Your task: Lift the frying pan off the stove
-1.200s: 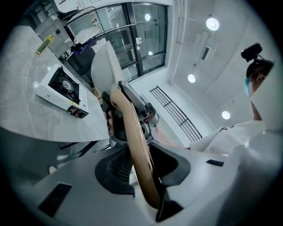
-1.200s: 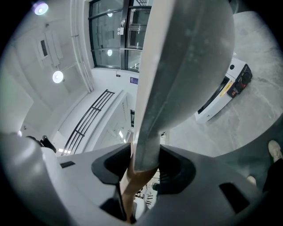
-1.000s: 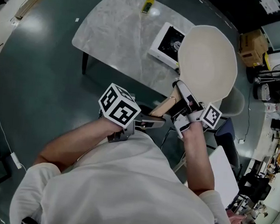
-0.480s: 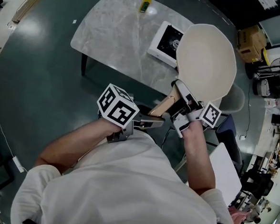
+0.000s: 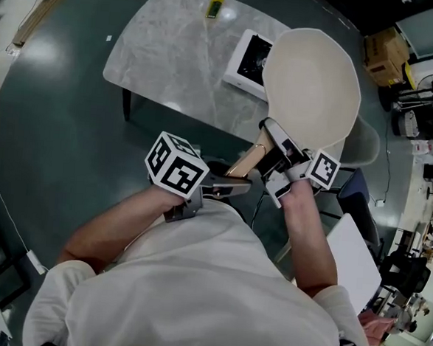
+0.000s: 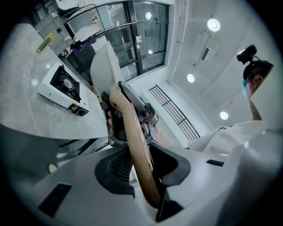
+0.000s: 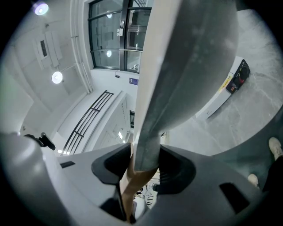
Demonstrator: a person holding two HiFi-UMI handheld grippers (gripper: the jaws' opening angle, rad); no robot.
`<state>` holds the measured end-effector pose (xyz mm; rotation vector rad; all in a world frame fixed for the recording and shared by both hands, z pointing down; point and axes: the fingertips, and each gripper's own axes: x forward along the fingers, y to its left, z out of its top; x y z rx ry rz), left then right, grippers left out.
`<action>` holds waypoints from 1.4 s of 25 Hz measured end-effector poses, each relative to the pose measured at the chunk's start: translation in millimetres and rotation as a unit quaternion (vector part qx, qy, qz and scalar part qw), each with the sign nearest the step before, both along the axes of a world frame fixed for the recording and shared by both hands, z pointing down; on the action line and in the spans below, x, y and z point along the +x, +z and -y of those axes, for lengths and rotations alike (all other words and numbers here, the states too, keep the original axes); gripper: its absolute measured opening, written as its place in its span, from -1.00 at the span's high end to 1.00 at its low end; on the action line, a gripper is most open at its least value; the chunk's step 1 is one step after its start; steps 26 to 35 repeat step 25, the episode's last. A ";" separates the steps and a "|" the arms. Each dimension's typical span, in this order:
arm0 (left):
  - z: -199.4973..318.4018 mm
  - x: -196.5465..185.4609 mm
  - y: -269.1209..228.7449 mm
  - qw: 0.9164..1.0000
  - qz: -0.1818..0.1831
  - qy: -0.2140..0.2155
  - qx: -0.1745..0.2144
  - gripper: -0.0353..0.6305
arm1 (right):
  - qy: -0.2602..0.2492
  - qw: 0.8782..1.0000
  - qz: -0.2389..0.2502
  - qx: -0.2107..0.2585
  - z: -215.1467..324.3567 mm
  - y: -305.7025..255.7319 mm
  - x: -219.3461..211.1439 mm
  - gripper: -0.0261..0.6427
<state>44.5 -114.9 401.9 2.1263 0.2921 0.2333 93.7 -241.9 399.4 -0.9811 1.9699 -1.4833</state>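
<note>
Left gripper (image 5: 227,185) and right gripper (image 5: 274,162) both clamp the pan's (image 5: 311,86) handle (image 5: 248,162); upper right, pan is clear of the stove (image 5: 244,62).

I read this as a lab or test hall: one marble bench (image 5: 173,47) with a portable stove (image 5: 243,59) at upper centre on a bare polished floor (image 5: 57,120), and a cardboard box (image 5: 380,50) and fan (image 5: 429,91) at upper right.

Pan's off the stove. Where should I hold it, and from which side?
The wooden handle, from its free end, jaws across its flat sides. It is long and slim, jutting toward the person; the pan bowl is too wide. The right gripper clamps it near the bowl, the left gripper at the end.
</note>
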 end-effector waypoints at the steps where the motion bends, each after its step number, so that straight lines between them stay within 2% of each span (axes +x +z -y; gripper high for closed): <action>1: 0.0 0.3 0.0 1.000 0.000 0.000 0.000 0.53 | 0.000 1.000 0.000 0.000 0.1 -0.1 0.1 0.37; 35: 2.8 13.7 4.5 1.000 0.002 0.000 -0.005 0.53 | -0.008 1.000 0.009 -0.005 2.3 6.5 12.8 0.37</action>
